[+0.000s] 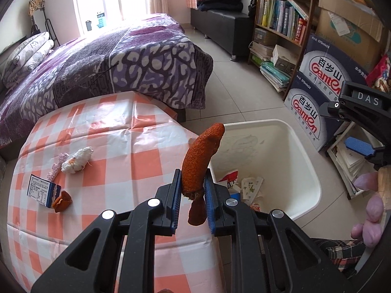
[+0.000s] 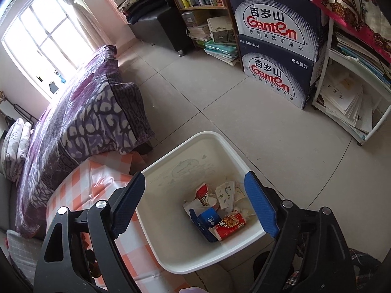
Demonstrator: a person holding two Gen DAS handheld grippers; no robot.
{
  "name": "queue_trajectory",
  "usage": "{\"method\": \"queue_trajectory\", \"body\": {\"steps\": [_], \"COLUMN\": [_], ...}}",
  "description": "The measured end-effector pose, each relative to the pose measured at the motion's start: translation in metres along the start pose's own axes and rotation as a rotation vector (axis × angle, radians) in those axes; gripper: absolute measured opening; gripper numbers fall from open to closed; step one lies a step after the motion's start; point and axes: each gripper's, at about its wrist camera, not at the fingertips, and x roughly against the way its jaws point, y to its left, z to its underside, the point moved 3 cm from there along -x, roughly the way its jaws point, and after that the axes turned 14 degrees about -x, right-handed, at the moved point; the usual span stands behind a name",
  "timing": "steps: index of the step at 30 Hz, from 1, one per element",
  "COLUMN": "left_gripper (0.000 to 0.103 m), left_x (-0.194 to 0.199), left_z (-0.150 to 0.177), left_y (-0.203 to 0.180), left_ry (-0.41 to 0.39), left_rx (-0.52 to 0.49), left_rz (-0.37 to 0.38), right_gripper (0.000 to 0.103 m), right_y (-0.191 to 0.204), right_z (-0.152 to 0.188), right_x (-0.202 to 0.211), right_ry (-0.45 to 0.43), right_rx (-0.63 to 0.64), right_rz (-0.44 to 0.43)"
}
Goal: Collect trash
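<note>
My left gripper (image 1: 193, 178) is shut on a long orange peel (image 1: 202, 151) and holds it above the table's right edge, beside the white bin (image 1: 305, 161). On the checked table (image 1: 122, 131) lie a crumpled tissue (image 1: 77, 159), a pink strip (image 1: 56, 166), a blue-and-white carton (image 1: 42, 191) and a small orange peel (image 1: 62, 201). My right gripper (image 2: 194, 201) is open and empty above the bin (image 2: 176, 168), which holds cartons and wrappers (image 2: 217, 212). The right gripper also shows at the right edge of the left wrist view (image 1: 359, 131).
A bed with a purple cover (image 1: 110, 58) stands behind the table. Gantèn water boxes (image 2: 276, 46), a bookshelf (image 1: 281, 17) and a white rack of papers (image 2: 352, 92) line the right side. Tiled floor (image 2: 244, 127) lies between them and the bin.
</note>
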Motion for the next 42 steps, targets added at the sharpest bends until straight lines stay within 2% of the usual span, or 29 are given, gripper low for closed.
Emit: {"method": "queue_trajectory", "body": {"steps": [10, 11, 13, 18, 26, 34, 42], "left_gripper": [0.022, 0.025, 0.048, 0.050, 0.057, 0.076, 0.077], "left_x": [-0.007, -0.007, -0.006, -0.001, -0.002, -0.013, -0.034], "left_z": [-0.005, -0.005, -0.005, -0.005, 0.003, 0.021, 0.049], "left_y": [-0.040, -0.043, -0.048, -0.048, -0.023, 0.021, 0.076], "left_ry": [0.015, 0.015, 0.013, 0.003, 0.016, 0.069, 0.181], "left_rx": [-0.037, -0.045, -0.050, -0.046, -0.008, 0.044, 0.084], "left_rz": [0.175, 0.181, 0.195, 0.207, 0.134, 0.015, -0.111], "right_gripper": [0.082, 0.082, 0.082, 0.084, 0.089, 0.095, 0.096], "right_y": [-0.014, -0.015, -0.018, -0.019, -0.011, 0.010, 0.035], "right_z": [-0.012, -0.013, -0.015, -0.016, -0.009, 0.012, 0.039], "right_x": [0.007, 0.007, 0.007, 0.008, 0.003, -0.010, -0.026], "right_ry": [-0.025, -0.026, -0.025, -0.027, -0.017, 0.016, 0.072], "right_rx": [-0.027, -0.030, -0.040, -0.054, -0.053, -0.010, 0.051], "right_rz": [-0.004, -0.004, -0.004, -0.003, 0.001, 0.030, 0.044]}}
